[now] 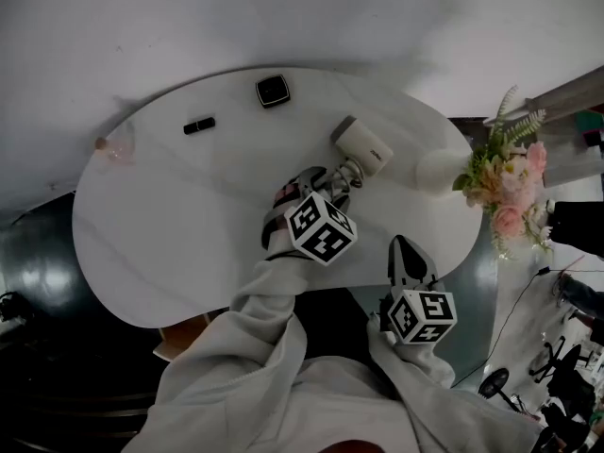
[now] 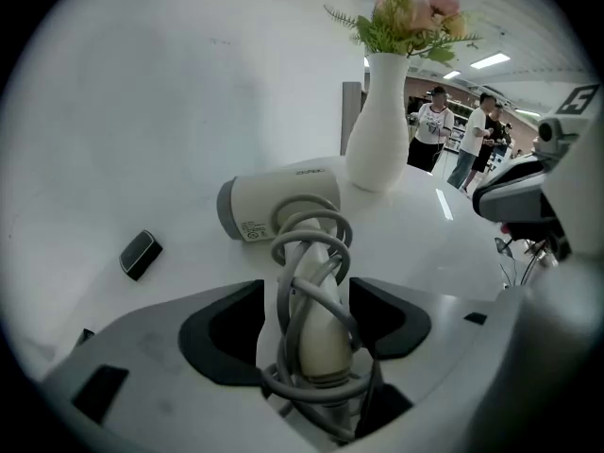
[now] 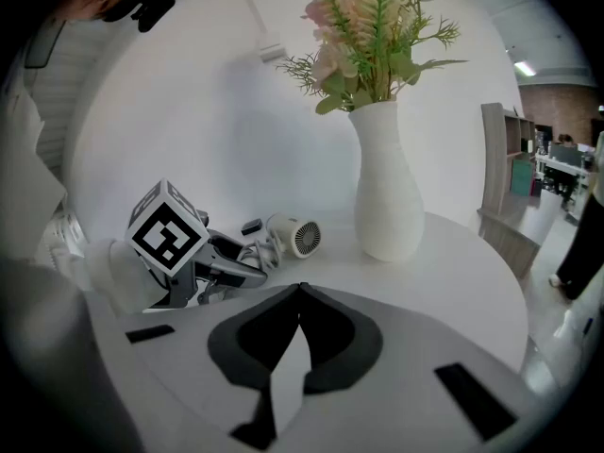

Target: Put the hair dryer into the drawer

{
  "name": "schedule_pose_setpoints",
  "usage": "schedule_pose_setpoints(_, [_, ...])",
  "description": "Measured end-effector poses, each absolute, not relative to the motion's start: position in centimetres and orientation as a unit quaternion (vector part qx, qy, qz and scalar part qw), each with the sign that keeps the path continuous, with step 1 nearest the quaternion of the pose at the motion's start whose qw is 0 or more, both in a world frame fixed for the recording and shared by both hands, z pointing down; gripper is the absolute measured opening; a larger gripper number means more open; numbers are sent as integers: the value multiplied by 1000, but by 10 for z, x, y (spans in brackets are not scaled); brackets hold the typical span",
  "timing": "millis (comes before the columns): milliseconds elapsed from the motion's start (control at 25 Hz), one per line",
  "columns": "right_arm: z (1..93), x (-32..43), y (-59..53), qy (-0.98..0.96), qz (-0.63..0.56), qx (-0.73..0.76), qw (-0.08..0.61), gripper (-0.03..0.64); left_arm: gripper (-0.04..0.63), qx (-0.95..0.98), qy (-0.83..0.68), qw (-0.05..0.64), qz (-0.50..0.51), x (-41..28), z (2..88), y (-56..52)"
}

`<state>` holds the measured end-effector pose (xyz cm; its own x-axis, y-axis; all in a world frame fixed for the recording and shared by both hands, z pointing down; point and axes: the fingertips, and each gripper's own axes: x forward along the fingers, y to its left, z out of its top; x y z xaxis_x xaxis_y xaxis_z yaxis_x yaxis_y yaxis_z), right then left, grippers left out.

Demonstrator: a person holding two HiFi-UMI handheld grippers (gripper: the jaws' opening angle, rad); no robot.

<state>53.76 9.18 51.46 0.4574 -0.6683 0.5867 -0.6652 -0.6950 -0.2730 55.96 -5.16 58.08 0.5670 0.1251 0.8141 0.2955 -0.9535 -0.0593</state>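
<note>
The cream hair dryer (image 1: 363,146) lies on the white oval table (image 1: 179,225), with its grey cord wound round the handle. My left gripper (image 1: 335,183) reaches down over that handle. In the left gripper view the handle (image 2: 316,319) sits between the open jaws of the left gripper (image 2: 307,293), with a thin gap at each pad. The dryer's barrel (image 2: 283,206) points left beyond them. My right gripper (image 1: 406,249) hovers at the table's near edge, shut and empty (image 3: 300,291). From there I see the dryer (image 3: 293,236) and the left gripper (image 3: 231,258) to the left.
A white vase (image 1: 436,171) of pink flowers (image 1: 511,185) stands just right of the dryer. A black square object (image 1: 273,91) and a small black bar (image 1: 199,125) lie at the far side. A pinkish item (image 1: 113,146) sits at the left rim. People (image 2: 434,130) stand far off.
</note>
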Motion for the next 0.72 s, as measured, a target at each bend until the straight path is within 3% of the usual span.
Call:
schedule_pose_setpoints(240, [512,537,97,393,-338,-855,5,51,270,-852,-163,121,-482,557,594,-46])
schedule_pose_setpoints(400, [511,534,99,395,-334,-856,7,51,222,-847,-194,105,-484,557,593,-43])
schedule_pose_setpoints(720, [509,536,96,394,-327,-859,16,51,209,-888,-142,100,-427,562,586,-55])
